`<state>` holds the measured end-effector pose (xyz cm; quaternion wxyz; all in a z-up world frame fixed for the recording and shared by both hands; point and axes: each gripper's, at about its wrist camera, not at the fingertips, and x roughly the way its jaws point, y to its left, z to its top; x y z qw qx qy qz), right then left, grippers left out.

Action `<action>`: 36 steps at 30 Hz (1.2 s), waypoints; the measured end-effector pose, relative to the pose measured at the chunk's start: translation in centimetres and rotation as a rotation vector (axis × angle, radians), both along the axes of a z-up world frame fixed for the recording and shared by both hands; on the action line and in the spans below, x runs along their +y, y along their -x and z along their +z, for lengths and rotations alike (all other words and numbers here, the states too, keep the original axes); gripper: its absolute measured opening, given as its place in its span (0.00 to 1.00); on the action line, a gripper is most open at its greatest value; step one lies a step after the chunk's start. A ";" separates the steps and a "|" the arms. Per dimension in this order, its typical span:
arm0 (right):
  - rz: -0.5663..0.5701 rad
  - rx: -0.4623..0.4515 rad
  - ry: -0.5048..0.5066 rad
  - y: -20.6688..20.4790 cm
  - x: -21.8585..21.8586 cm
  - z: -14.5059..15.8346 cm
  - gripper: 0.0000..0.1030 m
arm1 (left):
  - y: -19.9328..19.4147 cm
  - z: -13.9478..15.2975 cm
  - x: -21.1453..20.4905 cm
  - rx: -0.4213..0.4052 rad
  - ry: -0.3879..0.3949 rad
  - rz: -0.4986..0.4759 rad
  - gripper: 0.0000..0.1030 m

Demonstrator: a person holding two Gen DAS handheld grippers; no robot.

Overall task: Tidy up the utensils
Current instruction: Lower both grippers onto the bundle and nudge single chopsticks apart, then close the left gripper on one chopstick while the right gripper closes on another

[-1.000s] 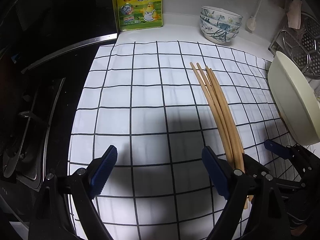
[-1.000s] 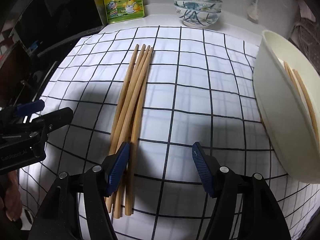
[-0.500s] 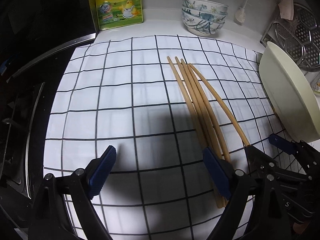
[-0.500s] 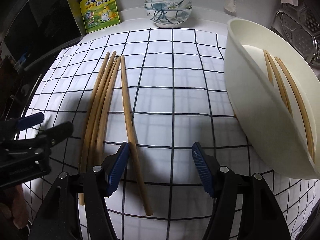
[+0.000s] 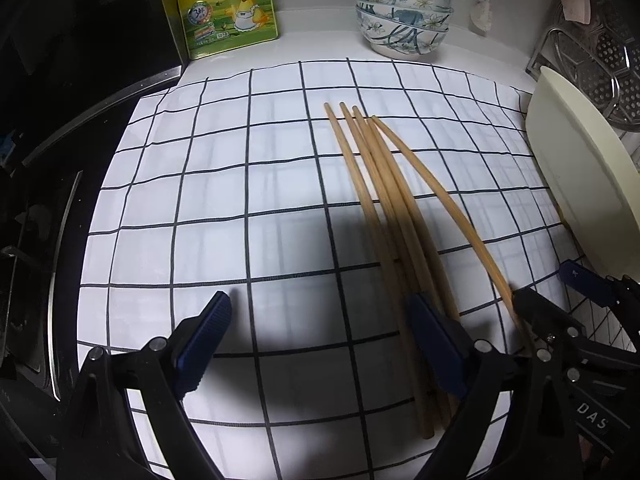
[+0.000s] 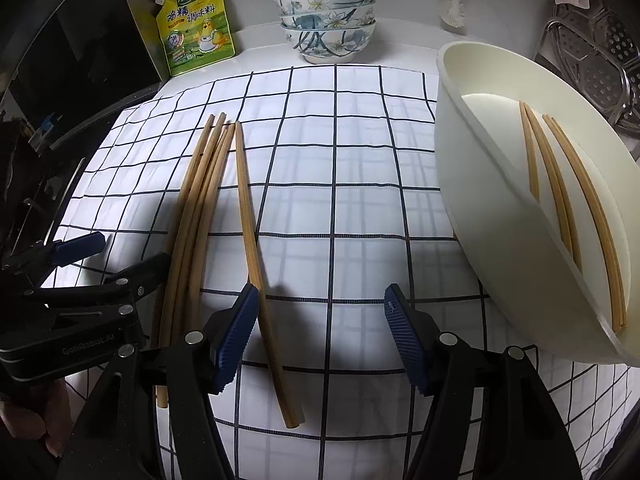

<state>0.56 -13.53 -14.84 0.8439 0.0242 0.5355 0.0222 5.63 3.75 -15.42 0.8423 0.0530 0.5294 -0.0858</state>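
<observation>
Several wooden chopsticks lie in a bundle on the white checked cloth; they also show in the right wrist view. One chopstick lies apart, to the right of the bundle. My right gripper is open, its left finger beside that single chopstick. My left gripper is open and empty, its right finger over the bundle's near ends. The cream bowl on the right holds several chopsticks.
A stack of patterned bowls and a yellow seasoning bag stand at the back. A metal steamer rack is at the far right. A black stove borders the cloth on the left.
One chopstick has been drawn to the right, away from the bundle. Both grippers have moved right, and the bowl's inside has come into the right wrist view.
</observation>
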 end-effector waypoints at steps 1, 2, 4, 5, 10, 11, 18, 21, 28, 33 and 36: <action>0.002 0.002 -0.001 0.0 0.0 0.0 0.61 | 0.1 -0.1 0.0 0.000 -0.020 0.005 0.87; 0.002 0.004 0.000 0.0 0.1 -0.1 0.61 | 0.1 -0.2 0.0 0.005 -0.043 0.005 0.88; 0.005 0.007 0.001 -0.1 0.2 -0.2 0.61 | 0.3 -0.2 0.5 0.001 -0.051 0.010 0.89; 0.007 0.006 0.000 -0.1 0.3 -0.2 0.61 | 0.3 -0.2 0.8 0.004 -0.053 0.015 0.89; 0.023 -0.003 0.007 -0.5 0.8 -0.2 0.61 | 0.2 -0.3 2.3 0.011 -0.034 0.048 0.89; 0.027 -0.001 0.016 -0.7 1.0 -0.3 0.61 | 0.0 -0.3 2.4 0.013 -0.030 0.051 0.89; 0.056 -0.022 0.086 -1.6 2.1 -0.9 0.61 | -1.8 -0.4 1.4 -0.005 -0.011 0.041 0.84; 0.061 -0.038 0.094 -1.7 2.4 -0.9 0.58 | -2.0 -0.1 1.0 -0.020 -0.003 0.022 0.71; 0.125 -0.047 0.069 -1.8 3.7 -0.7 0.13 | -2.0 0.6 0.3 -0.014 0.013 -0.023 0.10; 0.113 -0.031 0.042 -1.8 3.5 -0.5 0.06 | -2.0 0.7 0.4 0.018 0.020 -0.036 0.07; 0.079 -0.021 0.004 -1.7 2.7 -0.1 0.06 | -2.0 0.8 0.8 0.039 0.027 -0.031 0.07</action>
